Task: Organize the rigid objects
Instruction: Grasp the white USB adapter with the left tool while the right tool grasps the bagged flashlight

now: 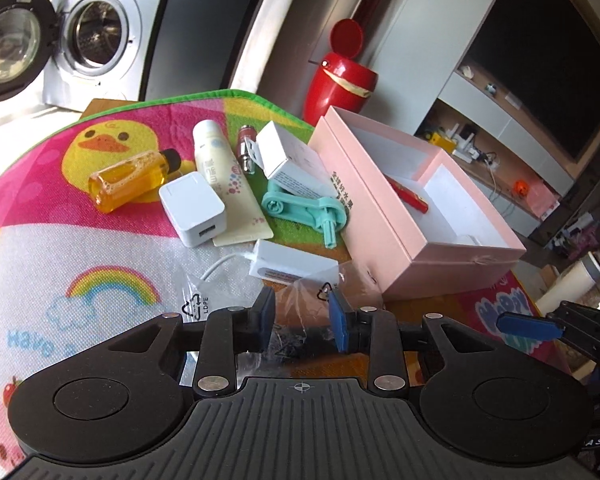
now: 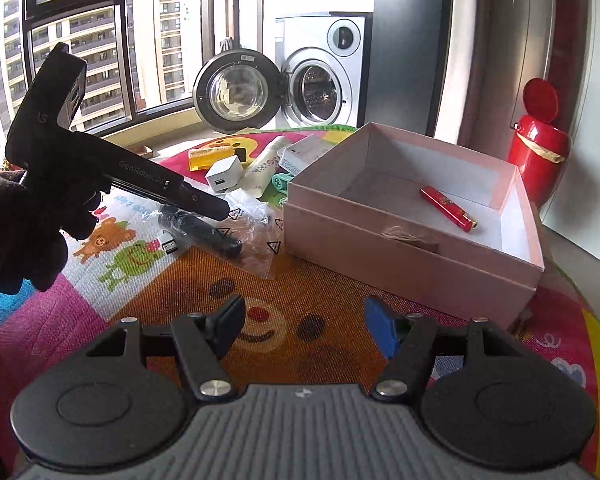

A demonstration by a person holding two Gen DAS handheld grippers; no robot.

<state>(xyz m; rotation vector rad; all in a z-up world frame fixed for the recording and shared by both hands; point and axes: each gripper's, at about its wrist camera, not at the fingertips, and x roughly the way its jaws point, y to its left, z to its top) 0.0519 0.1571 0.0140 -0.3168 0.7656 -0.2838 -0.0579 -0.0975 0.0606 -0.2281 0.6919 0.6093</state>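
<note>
My left gripper [image 1: 302, 322] points down at a clear plastic bag [image 1: 300, 294] with a black item inside [image 2: 200, 230]. Its pads flank the bag, and I see no squeeze on it. The bag lies flat on the play mat. My right gripper [image 2: 305, 330] stands open over the orange part of the mat with nothing between its fingers. An open pink box [image 2: 400, 248] sits to the right and holds a red lighter [image 2: 448, 208]. Behind the bag lie an orange bottle [image 1: 132, 176], a white charger cube [image 1: 192, 208], a cream tube [image 1: 220, 176], a teal plastic piece [image 1: 304, 208] and a white carton [image 1: 288, 160].
A white adapter with a cable [image 1: 288, 264] lies just beyond the bag, and a small USB plug [image 2: 168, 244] lies beside it. A red bin [image 2: 538, 156] and a washing machine [image 2: 320, 76] with its door open stand past the mat. A gloved hand [image 2: 16, 232] holds the left gripper.
</note>
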